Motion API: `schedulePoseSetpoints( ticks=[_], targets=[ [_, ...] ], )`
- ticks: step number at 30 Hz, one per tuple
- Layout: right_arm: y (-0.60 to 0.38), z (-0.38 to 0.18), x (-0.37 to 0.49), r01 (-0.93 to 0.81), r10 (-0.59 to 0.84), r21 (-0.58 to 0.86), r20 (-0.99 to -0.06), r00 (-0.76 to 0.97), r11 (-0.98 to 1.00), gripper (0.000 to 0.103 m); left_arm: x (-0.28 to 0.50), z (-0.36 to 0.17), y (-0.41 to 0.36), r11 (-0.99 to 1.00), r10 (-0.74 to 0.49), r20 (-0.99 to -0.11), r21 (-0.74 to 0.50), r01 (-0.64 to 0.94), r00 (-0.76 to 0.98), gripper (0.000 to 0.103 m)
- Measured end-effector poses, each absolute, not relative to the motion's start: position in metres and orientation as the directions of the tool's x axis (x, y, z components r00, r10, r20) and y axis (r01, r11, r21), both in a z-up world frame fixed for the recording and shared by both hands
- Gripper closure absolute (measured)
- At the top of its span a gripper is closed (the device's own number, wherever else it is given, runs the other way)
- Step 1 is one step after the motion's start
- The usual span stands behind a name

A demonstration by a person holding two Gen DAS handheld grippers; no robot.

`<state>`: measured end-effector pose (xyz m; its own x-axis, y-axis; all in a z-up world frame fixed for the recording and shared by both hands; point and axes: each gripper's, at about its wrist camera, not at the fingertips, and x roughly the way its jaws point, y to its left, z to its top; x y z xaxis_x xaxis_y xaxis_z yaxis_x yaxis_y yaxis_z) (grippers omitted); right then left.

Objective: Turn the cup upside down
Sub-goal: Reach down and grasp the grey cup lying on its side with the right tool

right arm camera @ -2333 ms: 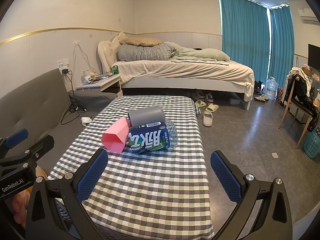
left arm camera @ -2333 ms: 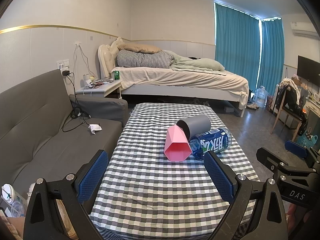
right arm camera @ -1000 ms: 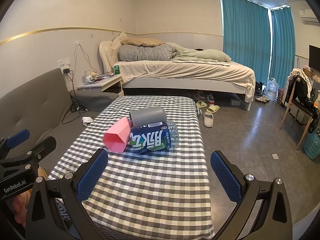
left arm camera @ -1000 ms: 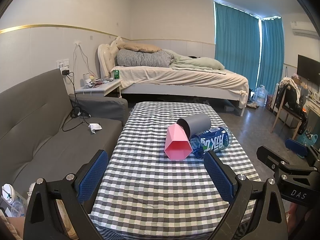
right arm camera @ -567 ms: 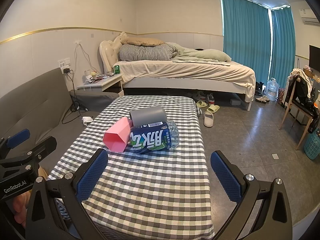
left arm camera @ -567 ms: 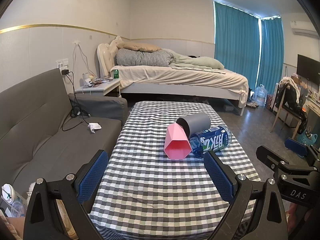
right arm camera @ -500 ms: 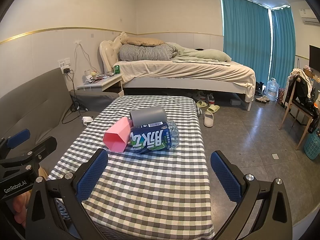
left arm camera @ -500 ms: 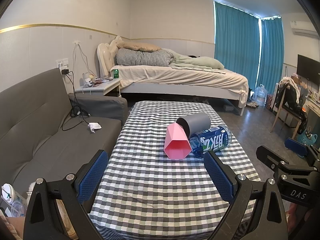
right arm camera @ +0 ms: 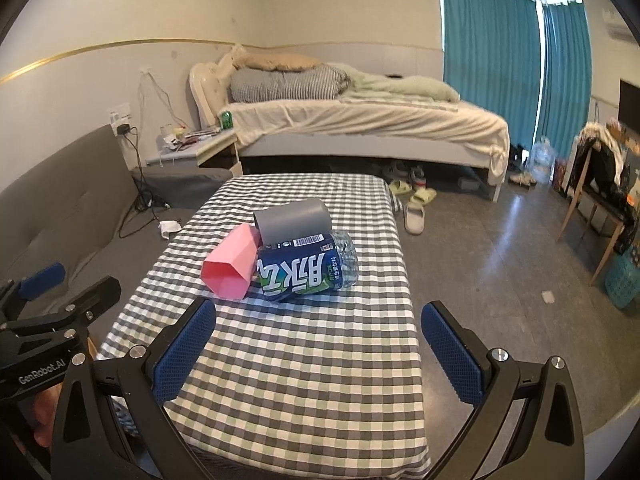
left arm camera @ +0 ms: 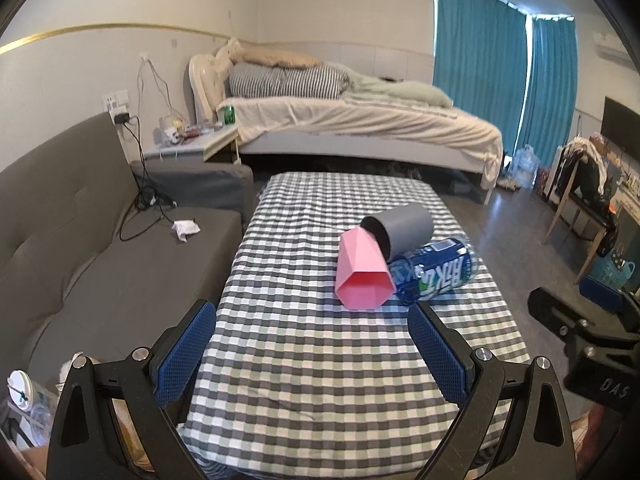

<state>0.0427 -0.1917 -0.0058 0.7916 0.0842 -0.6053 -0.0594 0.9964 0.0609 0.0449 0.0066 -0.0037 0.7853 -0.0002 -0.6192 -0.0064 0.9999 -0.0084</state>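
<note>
A pink faceted cup (left arm camera: 362, 274) lies on its side on the checkered table (left arm camera: 312, 360), mouth toward me; it also shows in the right wrist view (right arm camera: 232, 266). A grey cup (left arm camera: 400, 226) lies on its side behind it, also seen in the right wrist view (right arm camera: 294, 220). A blue-labelled plastic bottle (left arm camera: 436, 270) lies against both, also seen in the right wrist view (right arm camera: 308, 268). My left gripper (left arm camera: 312, 354) is open and empty, near the table's front edge. My right gripper (right arm camera: 316, 356) is open and empty, short of the cups.
A grey sofa (left arm camera: 80, 248) runs along the table's left side. A bed (left arm camera: 360, 120) and nightstand (left arm camera: 192, 144) stand beyond the table. Slippers (right arm camera: 416, 208) lie on the floor at the right. A chair with clothes (right arm camera: 600, 184) stands far right.
Both grippers have barely shifted. The cups and bottle lie as before.
</note>
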Motion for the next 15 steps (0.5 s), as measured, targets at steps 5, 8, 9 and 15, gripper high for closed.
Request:
schedulePoseSetpoints(
  ticks=[5,8,9,15],
  targets=[
    [-0.192,0.002,0.086,-0.029,0.106,0.124,-0.68,0.725,0.992,0.0,0.088,-0.005,0.013,1.0,0.022,-0.67,0.01,-0.021,0.742,0.004],
    [-0.183,0.009,0.118,-0.024,0.111,0.131,-0.709,0.697,0.991,0.0,0.113,-0.01,0.02,0.999,0.043,-0.698,0.025,-0.037,0.715,0.004],
    [-0.179,0.01,0.128,-0.025,0.106,0.123,-0.719,0.687,0.992,0.0,0.12,-0.012,0.024,0.999,0.045,-0.706,0.019,-0.044,0.707,0.004],
    [-0.156,0.003,0.203,0.011,0.096,0.127,-0.799,0.594,0.992,0.001,0.169,-0.022,0.05,0.996,0.043,-0.733,-0.026,-0.091,0.679,0.004]
  ],
)
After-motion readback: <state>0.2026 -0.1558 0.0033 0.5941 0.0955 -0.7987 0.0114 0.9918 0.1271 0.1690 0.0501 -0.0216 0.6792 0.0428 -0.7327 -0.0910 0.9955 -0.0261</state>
